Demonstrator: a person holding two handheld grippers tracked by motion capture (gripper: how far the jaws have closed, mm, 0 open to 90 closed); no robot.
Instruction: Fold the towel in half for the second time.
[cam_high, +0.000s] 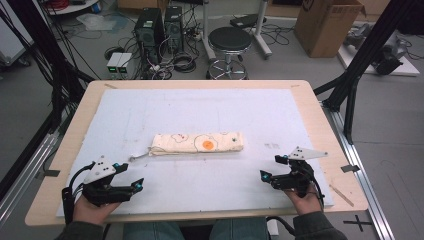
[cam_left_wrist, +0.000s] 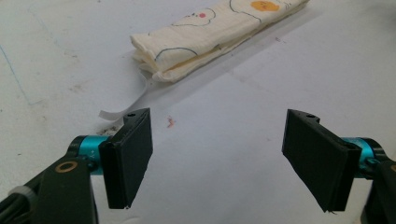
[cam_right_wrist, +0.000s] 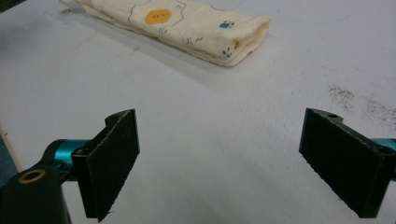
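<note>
A folded cream cloth (cam_high: 198, 143) lies flat near the middle of the counter (cam_high: 310, 107), on its white sheet (cam_high: 150, 107), folded into a long narrow bundle running left to right. It carries line drawings and an orange patch (cam_high: 208, 145) just right of its middle. A thin white ribbon tag (cam_left_wrist: 128, 105) curls out from its left end onto the sheet. In the left gripper view the stacked fold edges at that left end show plainly; in the right gripper view the rounded right end does.

The left gripper (cam_high: 130, 176) sits near the front left of the counter, held in a hand (cam_high: 92, 210), its jaws spread wide with nothing between them, pointing toward the cloth but well apart from it. The right gripper (cam_high: 271, 168) rests near the front right, also held in a hand (cam_high: 305, 202), its jaws likewise wide apart and empty, well short of the cloth's right end.
</note>
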